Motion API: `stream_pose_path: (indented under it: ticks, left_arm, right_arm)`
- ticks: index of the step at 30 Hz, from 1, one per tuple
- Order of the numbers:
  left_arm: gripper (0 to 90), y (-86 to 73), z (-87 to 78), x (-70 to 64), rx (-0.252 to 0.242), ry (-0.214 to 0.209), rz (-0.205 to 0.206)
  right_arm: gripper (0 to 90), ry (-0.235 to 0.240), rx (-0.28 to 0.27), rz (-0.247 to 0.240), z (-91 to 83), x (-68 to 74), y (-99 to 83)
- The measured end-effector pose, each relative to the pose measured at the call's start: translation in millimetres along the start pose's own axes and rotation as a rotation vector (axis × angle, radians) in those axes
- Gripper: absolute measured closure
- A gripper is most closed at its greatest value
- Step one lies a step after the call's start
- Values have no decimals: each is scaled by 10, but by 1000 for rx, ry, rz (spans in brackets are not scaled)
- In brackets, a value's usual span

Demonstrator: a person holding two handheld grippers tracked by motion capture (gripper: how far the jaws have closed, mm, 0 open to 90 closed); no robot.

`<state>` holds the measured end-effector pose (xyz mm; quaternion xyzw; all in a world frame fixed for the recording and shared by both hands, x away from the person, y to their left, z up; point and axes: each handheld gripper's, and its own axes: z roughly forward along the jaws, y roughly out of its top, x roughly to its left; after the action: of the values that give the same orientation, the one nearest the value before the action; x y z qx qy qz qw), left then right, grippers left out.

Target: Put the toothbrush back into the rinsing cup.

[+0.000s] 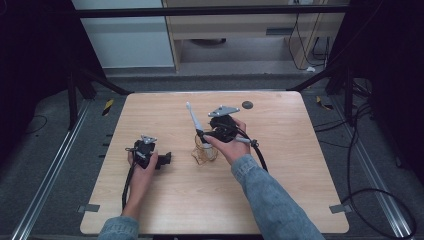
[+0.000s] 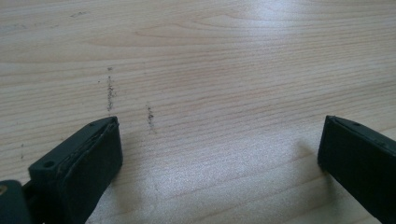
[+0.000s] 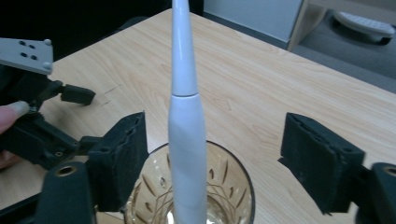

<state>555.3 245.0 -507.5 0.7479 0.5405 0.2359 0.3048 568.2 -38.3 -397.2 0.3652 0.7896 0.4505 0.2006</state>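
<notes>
Table (image 1: 280, 200): light wood top, bare apart from a small dark disc (image 1: 247, 104) near the far edge and some dark scuff marks (image 2: 110, 91) seen in the left gripper view.

Right gripper (image 1: 202, 136): held in the person's right hand (image 1: 231, 146) near the table's middle, grey plate on top, cable trailing back along the denim sleeve (image 1: 272, 200). Jaws spread wide, one on each side of the toothbrush, neither touching it. In the right gripper view the gap on the right side looks larger than the gap on the left.

Left gripper (image 1: 167, 158): held in the left hand (image 1: 141, 167) at the table's left, low over the wood. Jaws wide apart, nothing between them but table surface.

Glass (image 1: 205, 152): clear cut-pattern tumbler, standing upright just in front of the right gripper, right of the left gripper and apart from it.

Toothbrush (image 1: 193, 120): white, standing in the glass, handle down, head leaning up and away toward the far side of the table.
</notes>
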Motion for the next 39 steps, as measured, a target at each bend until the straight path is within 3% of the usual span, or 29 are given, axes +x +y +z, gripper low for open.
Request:
stream_pose_path:
  ticks: [9,13,29,39]
  left_arm:
    - [0,0,0,0,0,0,0]
    - [0,0,0,0,0,0,0]
    - [0,0,0,0,0,0,0]
    - [0,0,0,0,1,0,1]
  right_arm:
    - [142,-36,-16,-2,-8,-12,16]
    - [115,-28,-21,-11,-13,5,23]
    - [103,-33,-47,-8,-102,-12,59]
    - [94,-35,-36,-14,-168,-50,60]
